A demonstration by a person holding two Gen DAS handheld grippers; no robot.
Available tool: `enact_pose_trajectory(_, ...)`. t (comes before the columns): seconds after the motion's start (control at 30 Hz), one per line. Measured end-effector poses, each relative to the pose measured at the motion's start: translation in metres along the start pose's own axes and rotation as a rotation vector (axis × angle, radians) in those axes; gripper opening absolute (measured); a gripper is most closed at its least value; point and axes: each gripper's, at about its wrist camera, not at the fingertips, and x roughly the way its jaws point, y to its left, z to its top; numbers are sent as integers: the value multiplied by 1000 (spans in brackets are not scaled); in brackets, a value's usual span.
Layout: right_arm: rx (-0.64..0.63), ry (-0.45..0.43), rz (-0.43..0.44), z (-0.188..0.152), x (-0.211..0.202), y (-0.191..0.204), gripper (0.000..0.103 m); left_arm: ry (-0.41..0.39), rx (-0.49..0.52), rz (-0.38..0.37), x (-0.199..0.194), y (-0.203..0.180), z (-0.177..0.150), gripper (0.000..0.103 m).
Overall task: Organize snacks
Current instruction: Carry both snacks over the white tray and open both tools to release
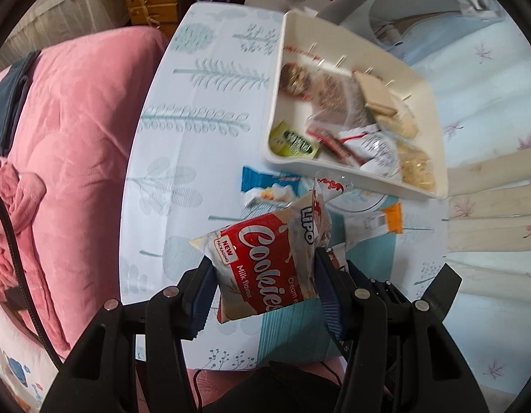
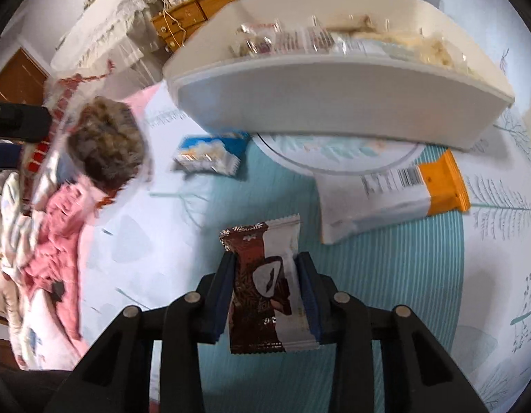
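Note:
My left gripper (image 1: 262, 268) is shut on a red and white Lipo cookies pack (image 1: 268, 258), held above the table in front of the white bin (image 1: 275, 110). The bin holds several wrapped snacks. My right gripper (image 2: 265, 272) is shut on a brown and white snack bar wrapper (image 2: 265, 289), just above the table. In the right wrist view the bin (image 2: 334, 103) stands ahead, and the left gripper's pack shows its clear back with a brown cookie (image 2: 107, 144) at the left.
A blue snack packet (image 1: 268, 186) (image 2: 210, 151) and a white and orange packet (image 1: 375, 222) (image 2: 392, 192) lie on the round table with a leaf-print cloth (image 1: 196, 137). A pink quilt (image 1: 69, 137) lies left of the table. A clear plate (image 2: 334, 158) sits under the bin.

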Motion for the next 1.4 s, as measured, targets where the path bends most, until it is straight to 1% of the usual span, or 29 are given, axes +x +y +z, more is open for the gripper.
enact_pose_trajectory(0.2, 73, -53, 83, 32, -29, 0, 36, -57, 44, -6, -26, -13, 19, 52)
enact_pose_trajectory(0.5, 98, -190, 84, 81, -74, 1, 36, -175, 96, -47, -64, -34, 57, 52)
enact_pose_trajectory(0.67, 99, -265, 58, 102, -90, 0, 36, -200, 108, -69, -66, -45, 77, 52)
enact_pose_trajectory(0.9, 143, -373, 28, 126, -102, -20, 38, -236, 132, -106, -55, -60, 102, 52)
enact_pose_trajectory(1.07, 173, -391, 32, 134, -97, -35, 38, -260, 164, -147, -44, -69, 113, 53)
enact_pose_trajectory(1.13, 181, -379, 28, 136, -94, -38, 43, -259, 166, -166, -40, -71, 115, 59)
enact_pose_trajectory(1.2, 192, -361, 23, 138, -90, -42, 61, -254, 162, -168, -35, -72, 116, 62)
enact_pose_trajectory(1.27, 207, -354, 21, 138, -88, -45, 65, -242, 159, -161, -31, -72, 116, 63)
enact_pose_trajectory(1.4, 230, -342, 16, 135, -89, -49, 67, -214, 139, -150, -27, -68, 113, 65)
